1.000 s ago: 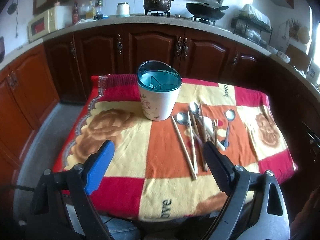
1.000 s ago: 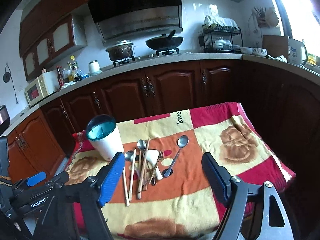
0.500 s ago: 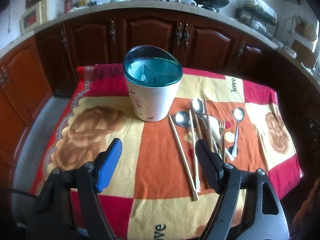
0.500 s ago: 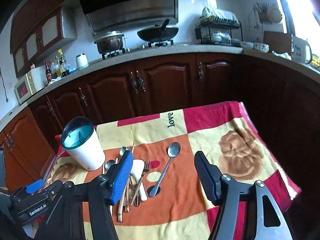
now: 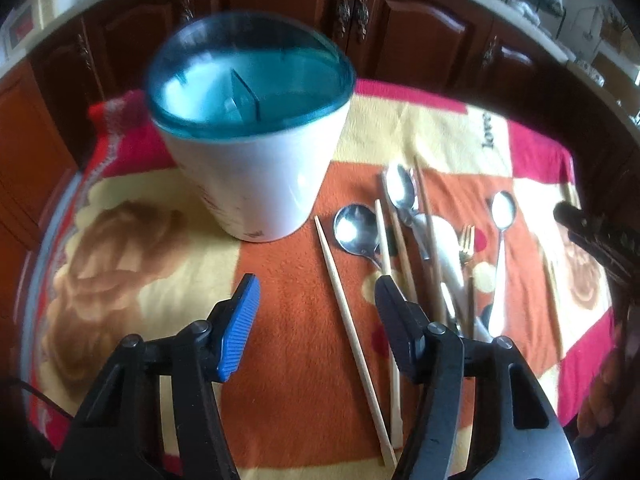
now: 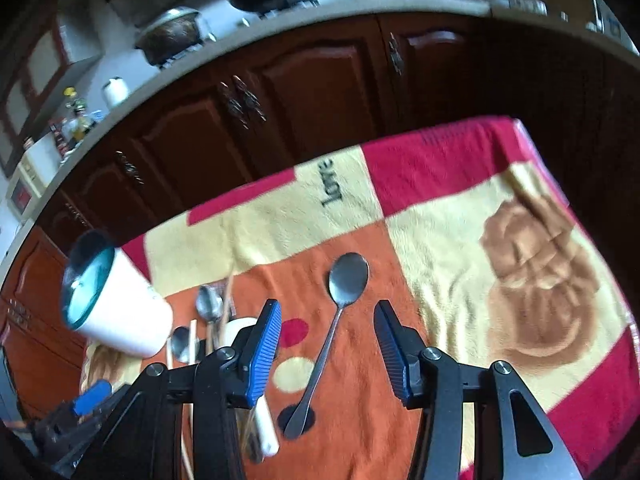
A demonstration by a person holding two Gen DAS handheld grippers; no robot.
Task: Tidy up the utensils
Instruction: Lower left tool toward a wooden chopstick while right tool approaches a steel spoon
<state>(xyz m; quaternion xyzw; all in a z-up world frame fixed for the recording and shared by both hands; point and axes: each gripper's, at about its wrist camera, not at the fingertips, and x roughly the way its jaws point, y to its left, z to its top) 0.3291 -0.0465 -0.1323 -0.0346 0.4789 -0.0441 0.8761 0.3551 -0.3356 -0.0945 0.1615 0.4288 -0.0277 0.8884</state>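
Note:
A white utensil holder with a teal divided rim [image 5: 256, 160] stands on the blanket-covered table; it also shows in the right wrist view [image 6: 116, 312]. Right of it lie wooden chopsticks [image 5: 352, 320], metal spoons [image 5: 356, 232], a small fork [image 5: 466, 248] and a white ceramic spoon [image 5: 448, 256]. My left gripper [image 5: 316, 292] is open above the blanket, near the leftmost chopstick. A separate metal spoon [image 6: 340, 320] lies between the open fingers of my right gripper [image 6: 326, 320], which hovers above it.
The table wears a red, orange and cream blanket [image 6: 520, 280]. Dark wooden kitchen cabinets [image 5: 280, 0] curve behind the table, under a counter with pots [image 6: 172, 32]. My right gripper shows at the right edge of the left wrist view [image 5: 600, 240].
Both grippers have moved forward and down toward the table. The left has closed in on the holder and chopsticks; the right now straddles the lone spoon. Both stay open.

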